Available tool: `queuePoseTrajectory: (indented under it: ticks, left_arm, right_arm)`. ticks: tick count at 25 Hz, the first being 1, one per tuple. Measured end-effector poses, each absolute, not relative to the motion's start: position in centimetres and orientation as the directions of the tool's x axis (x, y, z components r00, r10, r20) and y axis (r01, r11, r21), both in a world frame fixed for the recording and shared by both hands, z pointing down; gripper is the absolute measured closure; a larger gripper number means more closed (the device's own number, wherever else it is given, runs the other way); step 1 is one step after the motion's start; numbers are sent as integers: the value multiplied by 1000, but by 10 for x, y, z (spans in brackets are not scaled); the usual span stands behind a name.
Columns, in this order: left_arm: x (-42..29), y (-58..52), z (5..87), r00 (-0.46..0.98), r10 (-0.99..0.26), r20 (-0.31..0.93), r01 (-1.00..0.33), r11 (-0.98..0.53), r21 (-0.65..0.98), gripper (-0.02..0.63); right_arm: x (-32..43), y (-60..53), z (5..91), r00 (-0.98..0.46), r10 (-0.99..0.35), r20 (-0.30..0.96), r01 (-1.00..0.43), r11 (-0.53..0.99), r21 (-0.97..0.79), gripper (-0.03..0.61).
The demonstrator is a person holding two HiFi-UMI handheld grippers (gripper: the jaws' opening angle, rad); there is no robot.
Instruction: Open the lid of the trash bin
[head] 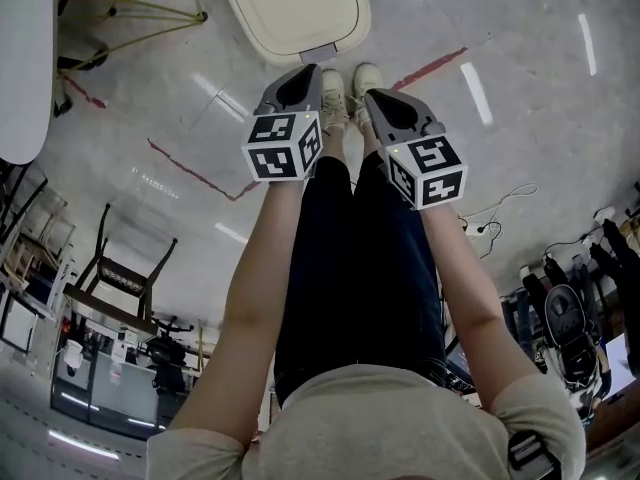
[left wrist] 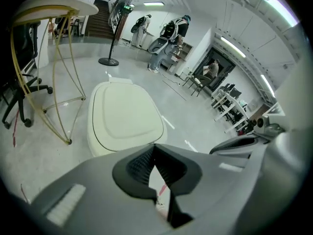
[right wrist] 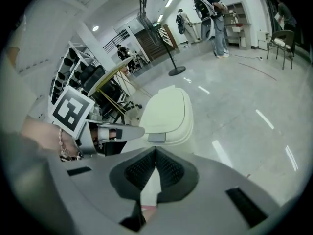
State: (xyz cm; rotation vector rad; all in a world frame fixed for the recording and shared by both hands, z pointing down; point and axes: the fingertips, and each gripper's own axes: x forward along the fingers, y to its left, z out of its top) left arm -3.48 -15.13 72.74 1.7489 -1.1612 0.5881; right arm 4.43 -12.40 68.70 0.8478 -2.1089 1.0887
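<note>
The trash bin (head: 295, 8) stands on the floor just beyond the person's shoes, its cream lid (left wrist: 127, 114) down and shut. A grey pedal tab (head: 320, 50) sticks out at the side facing me. My left gripper (head: 303, 72) and right gripper (head: 377, 98) hang side by side above the shoes, short of the bin and not touching it. Both are shut with nothing between the jaws. In the left gripper view the left gripper (left wrist: 154, 147) points at the lid. The right gripper (right wrist: 155, 151) faces the lid (right wrist: 168, 111) and the pedal (right wrist: 156, 137).
A white table (head: 25, 58) on yellow wire legs (left wrist: 58, 97) stands left of the bin, with an office chair (left wrist: 19, 92) beside it. Red tape lines (head: 190, 168) cross the floor. Cables (head: 500, 213) lie at the right. People (left wrist: 166, 38) stand far off.
</note>
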Motion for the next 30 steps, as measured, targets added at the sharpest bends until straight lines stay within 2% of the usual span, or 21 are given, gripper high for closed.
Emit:
queuePoseTrajectory:
  ticks: [13, 18, 30]
  left_arm:
    - [-28, -157, 771, 348, -413, 842, -935, -217, 280, 604]
    - [-28, -157, 777, 342, -400, 850, -939, -183, 292, 604]
    - [-26, -153, 782, 272, -400, 875, -958, -194, 209, 604]
  right_arm:
    - [41, -158, 707, -609, -284, 741, -766, 455, -455, 571]
    - [42, -149, 712, -608, -259, 751, -763, 451, -462, 571]
    - [48, -144, 712, -603, -258, 755, -769, 440, -464, 571]
